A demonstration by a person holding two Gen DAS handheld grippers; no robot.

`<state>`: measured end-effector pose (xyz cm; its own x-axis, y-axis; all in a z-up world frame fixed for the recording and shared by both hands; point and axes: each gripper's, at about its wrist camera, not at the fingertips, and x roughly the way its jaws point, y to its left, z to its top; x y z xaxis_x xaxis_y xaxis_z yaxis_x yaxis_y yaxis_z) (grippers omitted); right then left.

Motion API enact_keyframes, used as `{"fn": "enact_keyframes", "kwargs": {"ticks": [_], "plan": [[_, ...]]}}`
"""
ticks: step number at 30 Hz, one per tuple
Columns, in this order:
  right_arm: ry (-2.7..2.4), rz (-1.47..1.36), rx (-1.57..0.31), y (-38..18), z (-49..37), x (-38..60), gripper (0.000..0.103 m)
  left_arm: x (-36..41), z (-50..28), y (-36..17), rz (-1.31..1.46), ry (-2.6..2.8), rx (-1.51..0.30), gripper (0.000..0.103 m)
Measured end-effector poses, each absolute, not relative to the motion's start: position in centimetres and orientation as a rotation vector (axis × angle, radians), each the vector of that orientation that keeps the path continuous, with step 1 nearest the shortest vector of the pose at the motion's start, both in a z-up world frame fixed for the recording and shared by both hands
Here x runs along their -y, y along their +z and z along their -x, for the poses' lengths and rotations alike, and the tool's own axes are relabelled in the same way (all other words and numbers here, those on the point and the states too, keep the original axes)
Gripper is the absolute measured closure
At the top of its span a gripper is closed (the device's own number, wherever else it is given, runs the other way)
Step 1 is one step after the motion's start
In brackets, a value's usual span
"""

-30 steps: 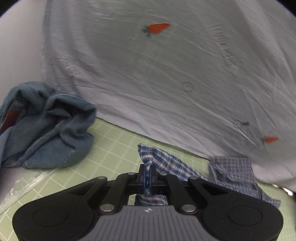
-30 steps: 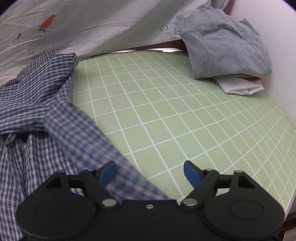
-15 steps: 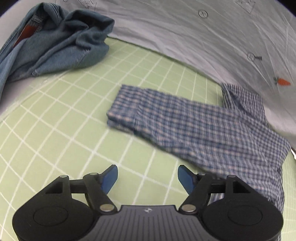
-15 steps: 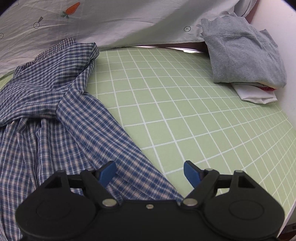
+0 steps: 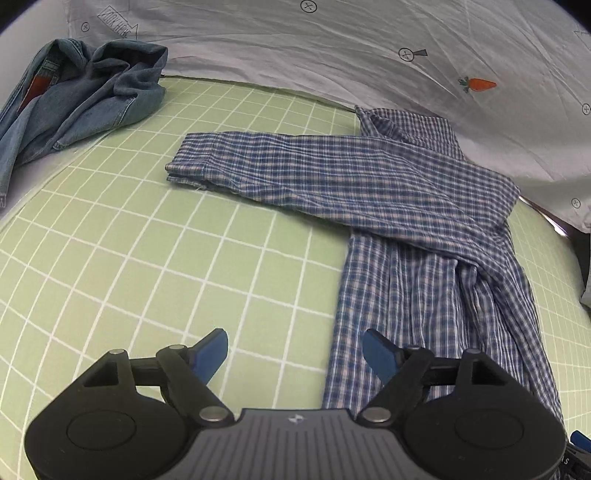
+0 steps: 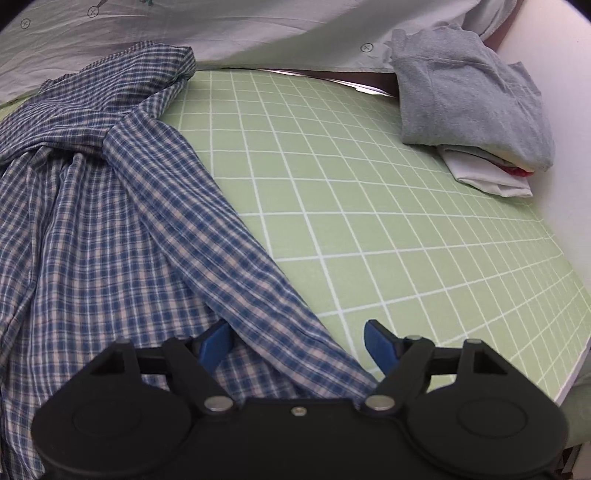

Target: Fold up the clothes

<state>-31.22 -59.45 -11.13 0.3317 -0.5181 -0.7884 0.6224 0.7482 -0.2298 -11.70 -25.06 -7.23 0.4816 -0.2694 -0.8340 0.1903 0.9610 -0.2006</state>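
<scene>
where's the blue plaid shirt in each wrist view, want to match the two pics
Left wrist view: the plaid shirt fills the right half, one sleeve laid leftward across the green grid mat.
Right wrist view: the plaid shirt fills the left half, a sleeve running down between the open right tongs.
Shared landmark: the pale carrot-print sheet behind the shirt's collar.

The shirt is checked in blue and white, lying on a light green mat ruled with a white grid. Behind it the sheet is pale grey with small orange carrots, and the denim garment is faded blue. The folded top is heather grey over white cloth, and both grippers are black with blue fingertips.
</scene>
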Motion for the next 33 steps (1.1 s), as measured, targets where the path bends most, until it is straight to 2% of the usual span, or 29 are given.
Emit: {"fn": "enact_keyframes", "kwargs": {"ticks": [3, 8, 10, 11, 14, 15, 20, 33], "plan": [[-0.748, -0.148, -0.966, -10.9, 32.5, 60.0, 0.047, 24.6, 13.2, -7.0, 0.087, -0.273, -1.028, 0.022], [-0.716, -0.153, -0.968, -11.0, 34.5, 59.6, 0.052, 23.4, 15.1, -7.0, 0.1, -0.252, -1.021, 0.022], [-0.71, -0.168, -0.962, -10.9, 35.4, 59.5, 0.058, 22.9, 15.8, -7.0, 0.097, -0.248, -1.023, 0.021], [-0.708, -0.175, -0.957, -10.9, 35.8, 59.4, 0.064, 22.7, 16.1, -7.1, 0.096, -0.249, -1.026, 0.021], [-0.699, -0.197, -0.943, -10.8, 36.9, 59.4, 0.092, 22.3, 17.0, -7.4, 0.085, -0.261, -1.037, 0.021], [-0.694, -0.205, -0.937, -10.7, 37.2, 59.3, 0.097, 22.2, 17.3, -7.5, 0.08, -0.267, -1.04, 0.021], [-0.63, -0.215, -0.898, -9.2, 38.4, 57.6, 0.101, 21.9, 18.8, -7.8, 0.054, -0.297, -1.054, 0.021], [-0.327, -0.302, -0.861, -5.8, 35.3, 50.1, 0.102, 21.4, 21.5, -9.4, -0.023, -0.382, -1.104, 0.021]]}}
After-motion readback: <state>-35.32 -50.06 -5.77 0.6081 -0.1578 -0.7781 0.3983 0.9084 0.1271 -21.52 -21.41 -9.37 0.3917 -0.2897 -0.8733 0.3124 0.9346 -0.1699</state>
